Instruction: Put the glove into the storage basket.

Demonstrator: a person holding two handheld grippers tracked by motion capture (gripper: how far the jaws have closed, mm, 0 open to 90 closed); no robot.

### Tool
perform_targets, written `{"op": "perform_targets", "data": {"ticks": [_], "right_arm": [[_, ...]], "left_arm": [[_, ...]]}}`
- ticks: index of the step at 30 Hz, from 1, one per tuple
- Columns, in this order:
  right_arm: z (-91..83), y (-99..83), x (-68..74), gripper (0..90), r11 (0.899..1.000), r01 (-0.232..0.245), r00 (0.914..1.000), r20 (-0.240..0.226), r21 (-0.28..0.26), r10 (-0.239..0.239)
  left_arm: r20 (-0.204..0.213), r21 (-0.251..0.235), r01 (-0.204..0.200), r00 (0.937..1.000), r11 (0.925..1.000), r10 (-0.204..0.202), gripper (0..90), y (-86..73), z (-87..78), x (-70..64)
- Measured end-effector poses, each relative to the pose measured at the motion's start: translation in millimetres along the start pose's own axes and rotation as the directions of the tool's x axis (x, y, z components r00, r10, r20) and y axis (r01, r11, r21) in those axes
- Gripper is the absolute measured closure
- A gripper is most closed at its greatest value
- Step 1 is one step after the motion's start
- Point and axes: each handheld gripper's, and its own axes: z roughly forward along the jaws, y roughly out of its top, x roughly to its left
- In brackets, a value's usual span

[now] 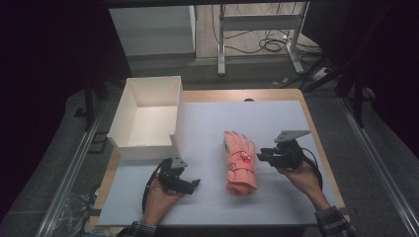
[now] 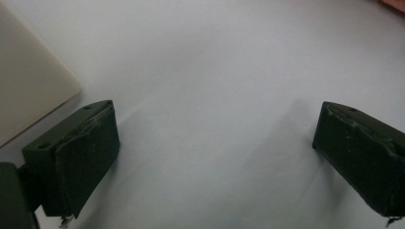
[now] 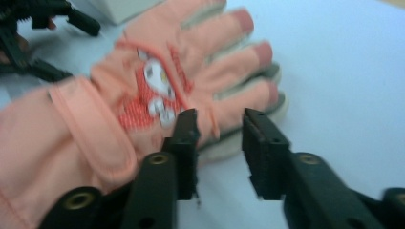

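**Right gripper closing in on a soft pink glove**

The right gripper has its jaws partly spread with a narrow gap, gripping nothing; one jaw overlaps the glove's edge near the little finger, the other stands over bare table. The left gripper hangs with its jaws spread wide over the white table surface, holding nothing, well apart from the glove.

The pink glove lies flat on the table between the two grippers, fingers pointing away from the person, cuff nearest them. It looks padded and knitted or fleecy, with a red-and-white cartoon patch on the back, a strap across the wrist and darker fingertips. I judge it light, limp and compressible: it should fold and droop when lifted, not slip. The thick cuff or the side edge of the palm offers the firmest bite; a single finger would stretch and dangle.

Beyond the left gripper stands an open white box, rigid-walled, on the table's left side.
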Motion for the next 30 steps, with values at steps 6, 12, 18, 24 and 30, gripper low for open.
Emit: {"op": "perform_targets", "data": {"ticks": [6, 12, 18, 24, 30], "right_arm": [[3.7, -27.7, 9.3, 84.8, 1.0, -0.02, 0.9995, -0.024, 0.008, 0.021], [10.6, -56.5, 28.9, 87.8, 0.999, -0.021, 0.9978, -0.062, 0.037, 0.023], [17.0, -62.6, 38.9, 87.8, 0.999, -0.017, 0.9953, -0.094, 0.047, 0.021], [27.7, -60.2, 49.9, 87.8, 0.999, 0.005, 0.9939, -0.111, 0.052, 0.001], [37.0, -56.2, 58.0, 87.7, 0.998, 0.019, 0.9911, -0.133, 0.055, -0.011]], "left_arm": [[0.001, 0.0, 0.003, 1.0, 1.0, -0.003, 1.8, -0.1, 0.0, -0.2], [0.001, 0.0, 0.002, 1.0, 1.0, -0.002, 1.8, -0.1, 0.0, -0.2], [0.001, 0.0, 0.002, 1.0, 1.0, -0.002, 1.8, -0.1, 0.0, -0.2], [0.001, 0.0, 0.002, 1.0, 1.0, -0.002, 1.8, -0.1, 0.0, -0.1], [0.001, 0.0, 0.002, 1.0, 1.0, -0.002, 1.8, -0.1, 0.0, -0.1]]}}
